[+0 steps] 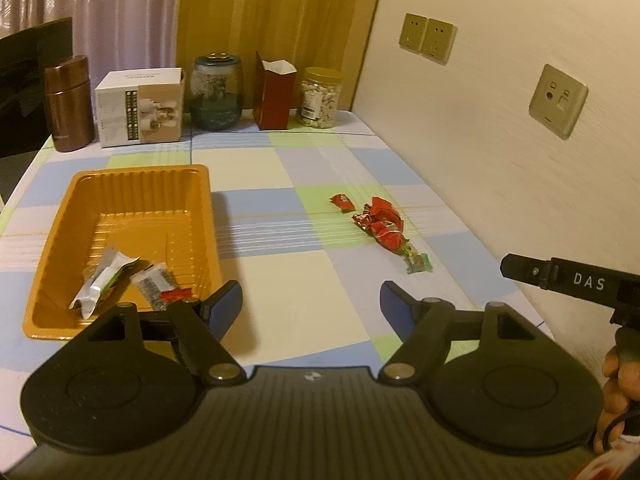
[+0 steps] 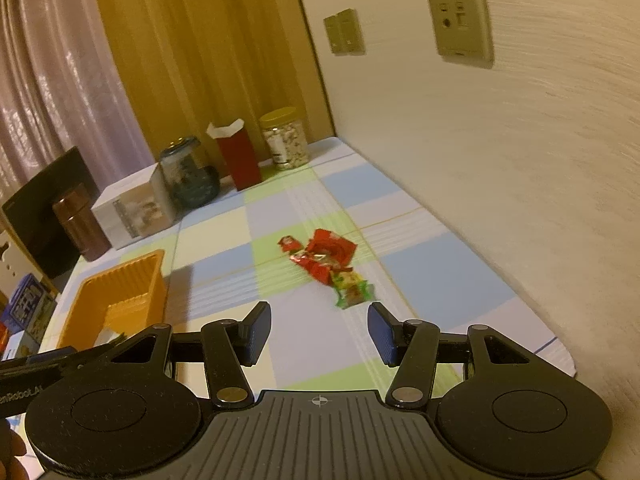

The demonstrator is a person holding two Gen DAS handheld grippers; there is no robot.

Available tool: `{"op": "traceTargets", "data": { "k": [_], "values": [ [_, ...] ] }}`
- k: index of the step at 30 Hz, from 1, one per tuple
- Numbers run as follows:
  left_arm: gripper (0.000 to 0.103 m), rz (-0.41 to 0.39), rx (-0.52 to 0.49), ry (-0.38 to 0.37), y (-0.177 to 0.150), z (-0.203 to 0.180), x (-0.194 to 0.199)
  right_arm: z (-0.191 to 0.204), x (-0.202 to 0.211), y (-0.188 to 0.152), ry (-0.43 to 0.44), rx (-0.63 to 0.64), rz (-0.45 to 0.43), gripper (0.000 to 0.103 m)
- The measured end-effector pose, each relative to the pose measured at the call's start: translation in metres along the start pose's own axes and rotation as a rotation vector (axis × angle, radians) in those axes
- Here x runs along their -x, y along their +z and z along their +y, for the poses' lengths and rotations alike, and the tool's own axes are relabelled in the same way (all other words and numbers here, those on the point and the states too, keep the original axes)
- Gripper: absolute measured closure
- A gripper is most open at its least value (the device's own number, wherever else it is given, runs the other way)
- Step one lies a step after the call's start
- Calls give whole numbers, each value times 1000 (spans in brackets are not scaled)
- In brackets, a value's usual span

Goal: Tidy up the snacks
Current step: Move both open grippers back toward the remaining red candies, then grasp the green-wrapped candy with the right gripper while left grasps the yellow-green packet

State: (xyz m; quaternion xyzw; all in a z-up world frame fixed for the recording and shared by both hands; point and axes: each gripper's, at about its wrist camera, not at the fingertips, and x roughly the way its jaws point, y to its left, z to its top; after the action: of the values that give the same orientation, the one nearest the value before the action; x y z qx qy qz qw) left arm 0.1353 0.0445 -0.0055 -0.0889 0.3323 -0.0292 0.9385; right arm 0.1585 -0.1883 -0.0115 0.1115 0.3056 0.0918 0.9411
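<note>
An orange plastic tray lies on the checked tablecloth at the left and holds a silver and green packet and a small striped packet with a red end. A pile of red snack wrappers lies to the right, with a small red packet beside it and a green-ended packet in front. My left gripper is open and empty by the tray's near right corner. My right gripper is open and empty, just short of the green-ended packet. The pile and the tray show there too.
Along the back edge stand a brown flask, a white box, a glass jar, a dark red carton and a jar of nuts. A wall with sockets runs close along the right.
</note>
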Motion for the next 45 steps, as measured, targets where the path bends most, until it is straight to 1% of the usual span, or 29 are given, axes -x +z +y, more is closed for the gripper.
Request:
{"op": "traceTargets", "data": {
  "k": [10, 17, 22, 30, 39, 42, 45],
  "values": [
    [27, 17, -34, -23, 8, -16, -31, -23, -27, 2, -24, -10, -8, 49],
    [26, 43, -33, -27, 14, -23, -70, -39, -67, -2, -21, 32, 22, 49],
    [26, 64, -29, -27, 17, -23, -101, -47, -98, -4, -16, 37, 37, 49],
    [26, 81, -14, -32, 21, -20, -137, -44, -146, -10, 19, 117, 63, 49],
    [25, 93, 16, -36, 22, -17, -156, -38, -194, -16, -15, 192, 106, 49],
    [25, 95, 8, -37, 21, -18, -159, -38, -200, -17, -32, 203, 111, 50],
    [25, 100, 9, -39, 20, -18, -162, -36, -201, -16, -48, 215, 110, 67]
  ]
}}
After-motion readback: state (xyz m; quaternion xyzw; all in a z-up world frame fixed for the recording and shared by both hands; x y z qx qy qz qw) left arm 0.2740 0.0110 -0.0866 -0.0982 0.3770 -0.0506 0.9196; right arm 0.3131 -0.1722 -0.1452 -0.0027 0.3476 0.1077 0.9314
